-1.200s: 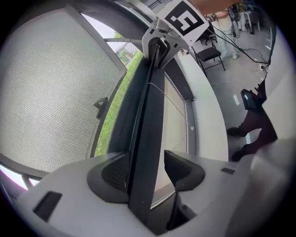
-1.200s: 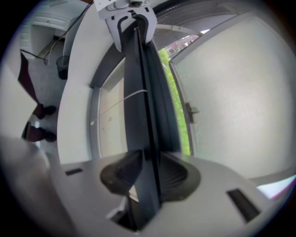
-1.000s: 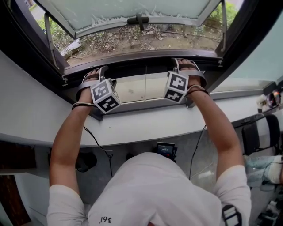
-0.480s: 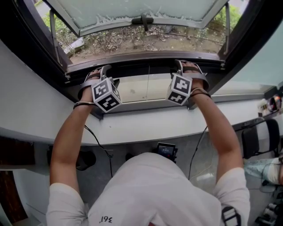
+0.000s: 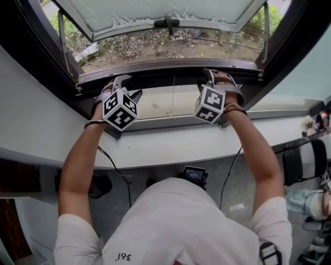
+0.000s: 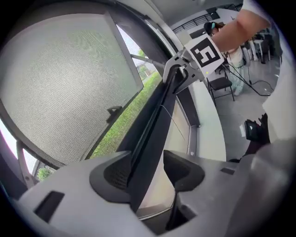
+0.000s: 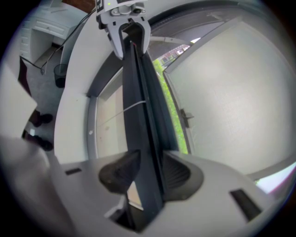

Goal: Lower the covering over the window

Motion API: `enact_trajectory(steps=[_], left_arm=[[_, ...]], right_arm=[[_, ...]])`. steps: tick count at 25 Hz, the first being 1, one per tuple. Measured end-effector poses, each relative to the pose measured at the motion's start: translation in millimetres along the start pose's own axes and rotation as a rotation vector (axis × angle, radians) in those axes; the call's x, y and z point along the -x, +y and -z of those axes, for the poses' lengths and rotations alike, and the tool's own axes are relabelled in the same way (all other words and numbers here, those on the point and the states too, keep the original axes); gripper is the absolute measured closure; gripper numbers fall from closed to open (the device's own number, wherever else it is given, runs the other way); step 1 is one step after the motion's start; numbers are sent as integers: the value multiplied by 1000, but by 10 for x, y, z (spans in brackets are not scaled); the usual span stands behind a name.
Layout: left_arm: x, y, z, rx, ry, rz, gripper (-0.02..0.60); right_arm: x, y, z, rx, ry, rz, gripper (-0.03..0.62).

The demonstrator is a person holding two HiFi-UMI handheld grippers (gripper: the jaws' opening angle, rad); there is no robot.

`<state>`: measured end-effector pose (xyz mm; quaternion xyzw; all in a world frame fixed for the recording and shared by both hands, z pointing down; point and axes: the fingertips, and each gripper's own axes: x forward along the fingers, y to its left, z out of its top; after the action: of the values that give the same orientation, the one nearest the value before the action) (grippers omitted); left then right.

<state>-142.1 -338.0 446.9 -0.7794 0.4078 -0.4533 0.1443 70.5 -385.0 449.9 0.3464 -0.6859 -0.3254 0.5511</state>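
The covering's dark bottom bar point(image 5: 170, 78) runs across the window opening, low, just above the sill. My left gripper point(image 5: 125, 86) sits over its left end and my right gripper point(image 5: 219, 78) over its right end. In the left gripper view the bar point(image 6: 157, 115) passes between the jaws of the left gripper point(image 6: 147, 170). It rests against one pad while the other pad point(image 6: 185, 171) stands clear. In the right gripper view the bar point(image 7: 138, 102) lies between the spread jaws of the right gripper point(image 7: 149, 173), unclamped.
The frosted window sash point(image 5: 160, 13) is swung outward above grass and dirt. A white sill point(image 5: 155, 145) runs below the bar, with a beige panel point(image 5: 165, 103) between. Cables hang under the sill; a black chair point(image 5: 305, 155) stands at the right.
My left gripper has tipped and lifted slightly, its marker cube turning, and its jaws now stand apart around the bar. The right gripper has stayed in place.
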Motion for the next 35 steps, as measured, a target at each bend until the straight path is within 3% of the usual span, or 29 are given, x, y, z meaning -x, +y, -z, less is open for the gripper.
enact_trajectory(steps=[4,14,26,35], left_arm=[[104,-41,-140,46,-62,11,360],[356,87,-413,249,-213,-18,437],[718,297,-766,501,-409,-67,468],[959,215,-854,673,-533,-75,493]], right_arm=[[61,20,-65,-27,-24,-19,448],[270,-60,-172,-126,-79,-22,448],[646,-357,-367,-331,-220,16,454],[951,-445,-460,-545,-353,20,521]])
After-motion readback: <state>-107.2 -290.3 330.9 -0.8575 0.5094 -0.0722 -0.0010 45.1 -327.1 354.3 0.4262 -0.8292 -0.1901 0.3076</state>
